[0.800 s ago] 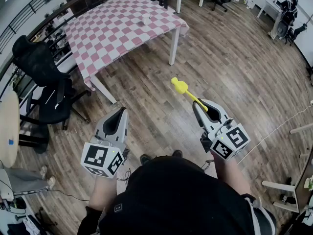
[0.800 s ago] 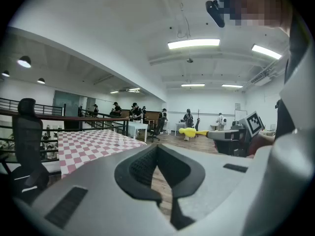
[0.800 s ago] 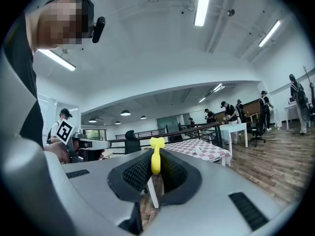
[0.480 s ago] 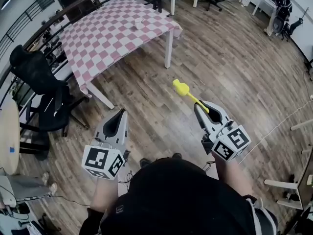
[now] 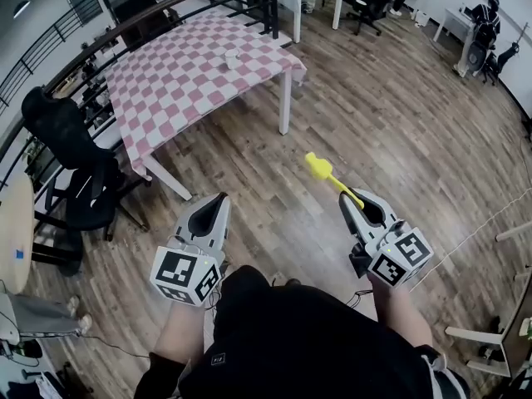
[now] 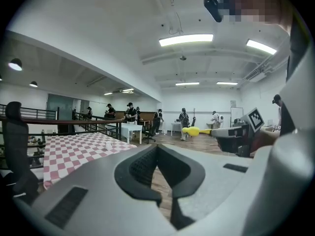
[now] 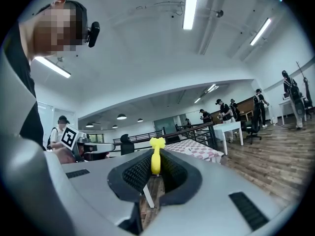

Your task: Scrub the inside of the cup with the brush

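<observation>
Brush (image 5: 317, 166) is clamped in right hand-held gripper (image 5: 349, 199), left hand-held gripper (image 5: 221, 199) clenched empty; cup (image 5: 232, 56) on worktop (image 5: 179, 77) should be steadied first.

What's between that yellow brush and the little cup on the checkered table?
In the head view, only bare wooden floor, then the table's white leg and checkered cloth, separate the brush from the cup.

The right gripper (image 5: 344, 198) holds a yellow plastic brush (image 5: 321, 169) over the wood-plank floor (image 5: 374, 115). The left gripper (image 5: 221, 198) is closed and empty. A small white cup (image 5: 232, 56) stands on the pink-checked table (image 5: 179, 77) well ahead.
</observation>
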The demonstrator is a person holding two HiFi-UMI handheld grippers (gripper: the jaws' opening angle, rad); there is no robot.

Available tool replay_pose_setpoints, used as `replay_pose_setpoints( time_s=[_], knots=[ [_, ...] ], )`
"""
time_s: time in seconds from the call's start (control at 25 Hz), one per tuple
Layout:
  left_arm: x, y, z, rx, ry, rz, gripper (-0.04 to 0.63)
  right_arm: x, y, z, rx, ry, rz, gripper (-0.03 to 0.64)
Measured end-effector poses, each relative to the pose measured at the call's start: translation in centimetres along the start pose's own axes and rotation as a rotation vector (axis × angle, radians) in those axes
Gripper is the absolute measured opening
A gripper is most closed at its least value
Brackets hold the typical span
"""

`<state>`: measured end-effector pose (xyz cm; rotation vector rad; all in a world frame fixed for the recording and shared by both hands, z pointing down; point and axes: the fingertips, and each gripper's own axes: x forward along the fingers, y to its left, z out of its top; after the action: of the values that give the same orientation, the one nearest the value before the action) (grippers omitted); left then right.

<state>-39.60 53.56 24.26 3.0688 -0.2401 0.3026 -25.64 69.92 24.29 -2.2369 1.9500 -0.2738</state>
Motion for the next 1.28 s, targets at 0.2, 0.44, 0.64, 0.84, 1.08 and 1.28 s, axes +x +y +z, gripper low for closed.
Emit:
replay_pose_setpoints(
  time_s=[0.2, 0.44, 0.64, 0.84, 1.08, 1.28],
  knots=[
    [3.2, 0.9, -0.2, -0.003, 0.015, 0.005, 0.007, 2.2, -2.6, -0.4, 0.026, 0.016, 0.016, 0.043],
    [8.5, 4.8, -0.4, -0.029, 0.013, 0.007, 0.008, 7.5, -6.1, -0.7, 0.047, 0.045, 0.025, 0.043],
    [13.9, 10.8, 0.5, 0.012, 0.004, 0.0, 0.008, 14.8, -9.3, 0.2, 0.027, 0.059, 0.021, 0.043],
    [18.6, 17.3, 2.2, 0.005, -0.016, 0.014, 0.006, 22.4, -11.6, 1.4, 0.004, 0.087, 0.032, 0.043],
    [23.1, 23.0, 2.2, -0.018, 0.002, 0.027, 0.007, 29.2, -14.1, 1.9, 0.014, 0.099, 0.034, 0.043],
    [26.6, 25.1, 1.4, -0.038, 0.042, 0.026, 0.008, 32.3, -17.3, 1.6, 0.054, 0.114, 0.026, 0.043]
  ],
)
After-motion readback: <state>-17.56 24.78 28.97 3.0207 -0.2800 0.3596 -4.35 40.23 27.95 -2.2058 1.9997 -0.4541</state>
